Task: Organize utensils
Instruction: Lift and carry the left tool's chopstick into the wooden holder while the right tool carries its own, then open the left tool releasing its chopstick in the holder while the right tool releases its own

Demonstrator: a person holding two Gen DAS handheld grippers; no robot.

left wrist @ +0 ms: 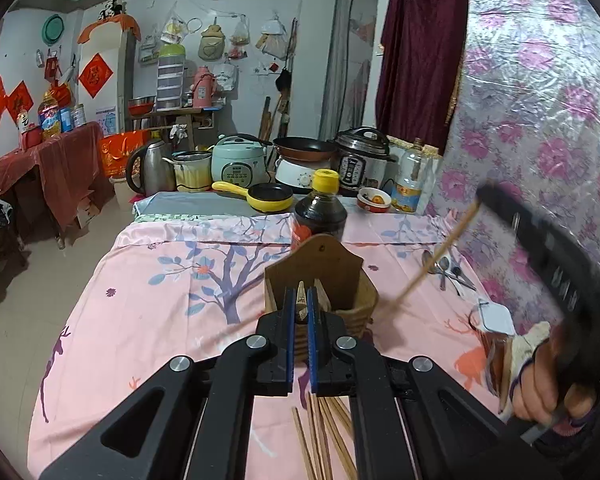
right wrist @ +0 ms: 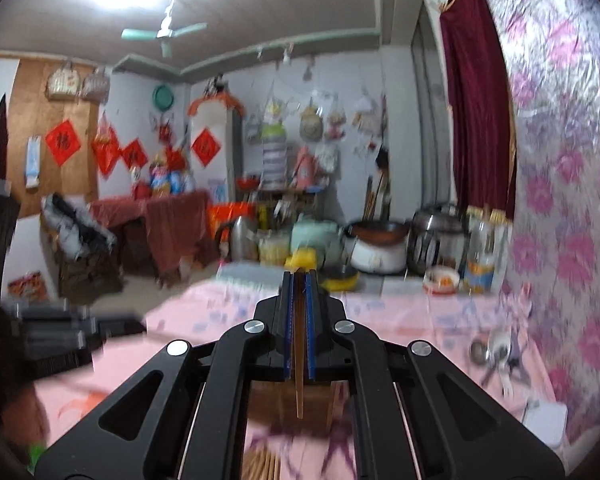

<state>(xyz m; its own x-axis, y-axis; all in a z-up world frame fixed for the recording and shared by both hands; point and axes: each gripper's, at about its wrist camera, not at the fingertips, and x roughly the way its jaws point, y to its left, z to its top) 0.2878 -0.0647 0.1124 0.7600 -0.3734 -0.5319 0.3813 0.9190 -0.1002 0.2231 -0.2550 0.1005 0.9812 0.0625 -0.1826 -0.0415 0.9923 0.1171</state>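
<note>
A brown wooden utensil holder (left wrist: pixel 332 280) stands on the pink cloth in the left wrist view. My left gripper (left wrist: pixel 299 300) is shut on its front rim. My right gripper (right wrist: pixel 299 280) is shut on a wooden chopstick (right wrist: pixel 299 364). In the left wrist view that chopstick (left wrist: pixel 440 252) slants from the right gripper down toward the holder's right side. The holder (right wrist: pixel 288 404) shows below the right gripper, blurred. Several loose chopsticks (left wrist: pixel 324 436) lie on the cloth under the left gripper. Metal spoons (left wrist: pixel 444 268) lie near the wall.
A dark sauce bottle (left wrist: pixel 320 212) with a yellow cap stands just behind the holder. A yellow pan (left wrist: pixel 268 198), rice cookers, a kettle (left wrist: pixel 150 168) and a small bowl (left wrist: pixel 374 199) line the far end. A floral wall (left wrist: pixel 540 120) borders the right side.
</note>
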